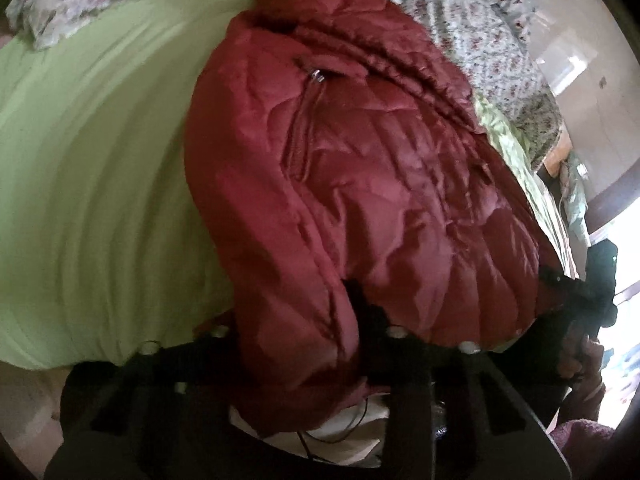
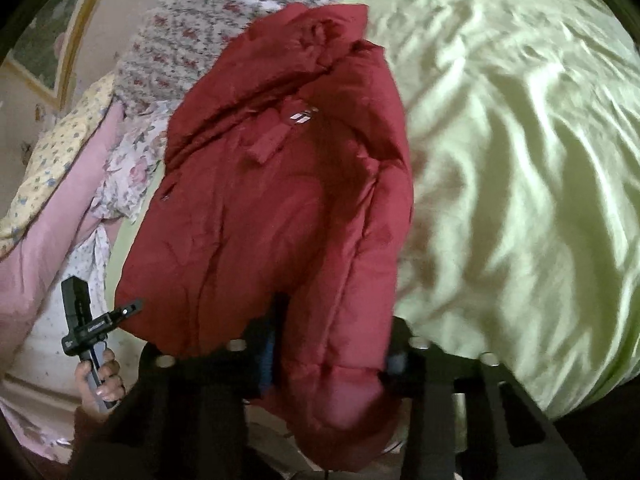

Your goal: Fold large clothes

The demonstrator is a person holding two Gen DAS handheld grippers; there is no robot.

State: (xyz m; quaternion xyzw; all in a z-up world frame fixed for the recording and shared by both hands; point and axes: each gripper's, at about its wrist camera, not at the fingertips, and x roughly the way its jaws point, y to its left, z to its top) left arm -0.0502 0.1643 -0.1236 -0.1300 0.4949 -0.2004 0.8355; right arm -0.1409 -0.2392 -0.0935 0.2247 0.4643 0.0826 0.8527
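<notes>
One red jacket [image 1: 360, 184] lay bunched on the green sheet [image 1: 100, 184], its hem hanging off the sheet's near edge. Both grippers clenched that hem: the left gripper [image 1: 304, 344] at one end, the right gripper [image 2: 332, 360] at the other. A floral quilt [image 1: 460, 20] lay beyond the jacket.

Red jacket [image 1: 360, 184] on green-sheeted bed [image 1: 100, 168]
</notes>
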